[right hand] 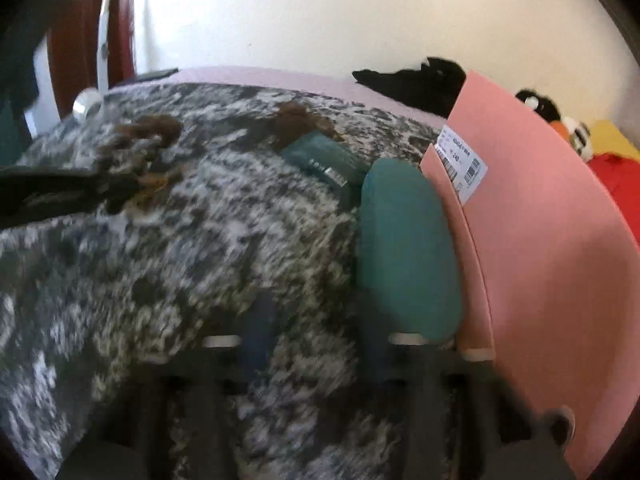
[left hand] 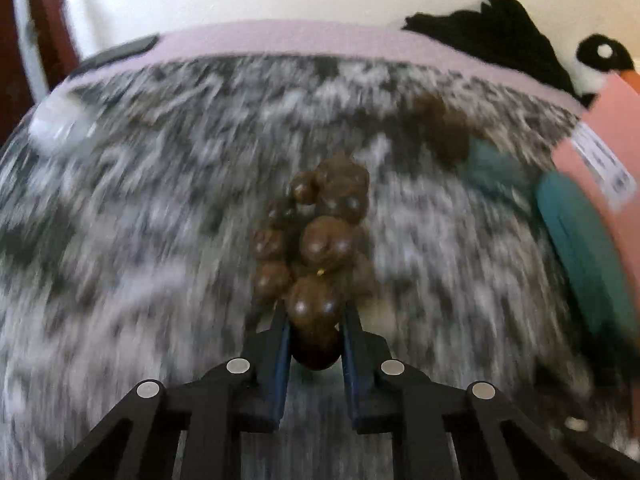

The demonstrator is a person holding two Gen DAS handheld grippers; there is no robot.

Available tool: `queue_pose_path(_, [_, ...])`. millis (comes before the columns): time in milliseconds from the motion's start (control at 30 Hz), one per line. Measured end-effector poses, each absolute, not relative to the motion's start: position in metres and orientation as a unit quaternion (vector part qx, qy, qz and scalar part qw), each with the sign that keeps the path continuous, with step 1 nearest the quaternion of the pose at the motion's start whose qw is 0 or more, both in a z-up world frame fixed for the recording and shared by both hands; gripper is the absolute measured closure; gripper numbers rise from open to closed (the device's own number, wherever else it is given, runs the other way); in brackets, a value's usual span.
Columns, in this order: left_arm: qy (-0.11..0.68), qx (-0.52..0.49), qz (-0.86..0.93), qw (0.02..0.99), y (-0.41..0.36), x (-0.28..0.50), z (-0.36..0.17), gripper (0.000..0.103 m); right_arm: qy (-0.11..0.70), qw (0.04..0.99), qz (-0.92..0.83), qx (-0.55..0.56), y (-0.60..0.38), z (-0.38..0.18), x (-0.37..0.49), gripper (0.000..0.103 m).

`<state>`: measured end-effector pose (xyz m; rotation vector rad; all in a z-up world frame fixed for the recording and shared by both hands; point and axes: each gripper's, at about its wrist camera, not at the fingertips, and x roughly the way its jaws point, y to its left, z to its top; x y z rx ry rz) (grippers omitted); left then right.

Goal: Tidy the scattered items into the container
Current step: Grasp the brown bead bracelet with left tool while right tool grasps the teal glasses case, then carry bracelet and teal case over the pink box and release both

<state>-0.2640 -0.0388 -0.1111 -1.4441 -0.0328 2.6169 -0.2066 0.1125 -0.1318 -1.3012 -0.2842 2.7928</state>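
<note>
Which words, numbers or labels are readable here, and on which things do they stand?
"240": on the white sticker on the pink container, faint; its other print and barcodes are too small to read.
Pale print on the teal box: too blurred to read.
No other text is visible.

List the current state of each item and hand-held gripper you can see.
Left hand-held gripper: shut on the brown bead string.
Brown bead string: gripped at its near end.
Right hand-held gripper: open, nothing between its fingers.
Teal oval case: closed, lying against the pink container.
Pink container: upright on the speckled blanket.
</note>
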Motion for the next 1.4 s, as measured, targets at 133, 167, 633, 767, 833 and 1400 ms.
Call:
queue_pose_path(133, [-0.054, -0.496, 0.864, 0.069, -0.057, -0.242, -0.112, 0.086, -0.103, 0.082, 0.906, -0.403, 0.102, -0.133, -0.205, 0.024])
queue_pose_path(167, [-0.055, -0.494, 0.865, 0.071, -0.057, -0.24, -0.112, 0.086, -0.105, 0.094, 0.908, -0.394, 0.101, -0.13, -0.205, 0.021])
queue_pose_path(633, [-0.085, -0.486, 0.861, 0.12, -0.043, -0.271, -0.111, 0.086, -0.176, 0.084, 0.882, -0.429, 0.135, -0.151, -0.301, 0.02])
queue_pose_path(767, [-0.122, -0.476, 0.861, 0.131, -0.049, -0.272, -0.103, 0.086, -0.183, 0.067, 0.888, -0.417, 0.146, -0.135, -0.294, 0.044])
queue_pose_path(833, [-0.126, -0.462, 0.868, 0.133, -0.051, -0.269, -0.095, 0.086, -0.183, 0.053, 0.895, -0.403, 0.142, -0.121, -0.283, 0.056])
queue_pose_path(1400, [-0.162, -0.392, 0.892, 0.155, -0.051, -0.217, -0.022, 0.086, -0.014, -0.084, 0.938, -0.336, 0.141, -0.009, -0.171, 0.069])
